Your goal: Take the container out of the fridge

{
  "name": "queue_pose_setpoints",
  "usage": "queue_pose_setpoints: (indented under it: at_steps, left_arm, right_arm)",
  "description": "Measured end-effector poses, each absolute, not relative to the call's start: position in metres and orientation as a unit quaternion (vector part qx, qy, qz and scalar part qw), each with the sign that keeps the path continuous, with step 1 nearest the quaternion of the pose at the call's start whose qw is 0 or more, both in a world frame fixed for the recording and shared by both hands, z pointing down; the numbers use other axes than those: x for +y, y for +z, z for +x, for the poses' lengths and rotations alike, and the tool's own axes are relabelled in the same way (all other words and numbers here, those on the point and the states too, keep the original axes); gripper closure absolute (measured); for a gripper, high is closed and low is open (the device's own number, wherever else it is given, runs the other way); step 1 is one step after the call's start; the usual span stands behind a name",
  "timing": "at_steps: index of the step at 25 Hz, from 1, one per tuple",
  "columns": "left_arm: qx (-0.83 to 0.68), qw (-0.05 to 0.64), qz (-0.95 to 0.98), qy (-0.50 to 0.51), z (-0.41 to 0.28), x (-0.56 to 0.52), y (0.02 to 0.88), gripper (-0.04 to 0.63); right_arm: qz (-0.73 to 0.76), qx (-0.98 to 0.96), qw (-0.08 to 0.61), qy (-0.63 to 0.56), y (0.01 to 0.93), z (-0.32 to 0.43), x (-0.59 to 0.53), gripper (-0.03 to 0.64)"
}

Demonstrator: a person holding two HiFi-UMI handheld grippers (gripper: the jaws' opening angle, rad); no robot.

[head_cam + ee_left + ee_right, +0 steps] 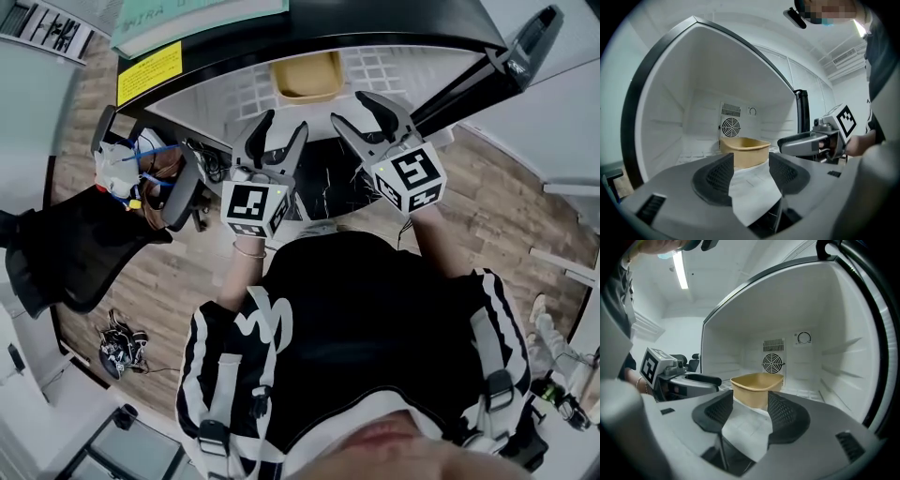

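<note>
Facing the tan container (307, 75), left gripper (284, 127) and right gripper (355, 107), jaws spread, empty; yellow label (149, 72) illegible.

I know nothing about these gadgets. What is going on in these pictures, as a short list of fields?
place: fridge, open, white inside
container: tan tub, open-topped, standing inside towards the back, in front of the fan grille
left gripper: open, empty, pointed at the tub, not touching it
right gripper: open, empty, pointed at the tub, not touching it
stage: tub not yet grasped
</note>
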State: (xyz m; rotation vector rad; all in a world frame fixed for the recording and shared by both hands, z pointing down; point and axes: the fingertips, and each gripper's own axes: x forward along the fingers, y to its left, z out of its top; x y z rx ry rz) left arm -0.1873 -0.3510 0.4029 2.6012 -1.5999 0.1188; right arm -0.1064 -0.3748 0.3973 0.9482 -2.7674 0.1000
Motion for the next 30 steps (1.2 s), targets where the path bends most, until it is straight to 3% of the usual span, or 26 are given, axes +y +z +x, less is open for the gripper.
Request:
queue_pose_setpoints:
  at_steps: [17,30]
  left_arm:
    - [-0.512,0.052,0.854,0.077,-0.185,-0.390,0.416,0.351]
    - [-0.518,0.062,0.847,0.101,-0.185,-0.403,0.417,0.350]
  right_arm:
    - [0.308,-0.940,0.147,0.027,0.413,-0.128,-0.408,0.378]
    - [0.297,-0.944,0.140,0.039,0.415,-0.137,-0.414,0.373]
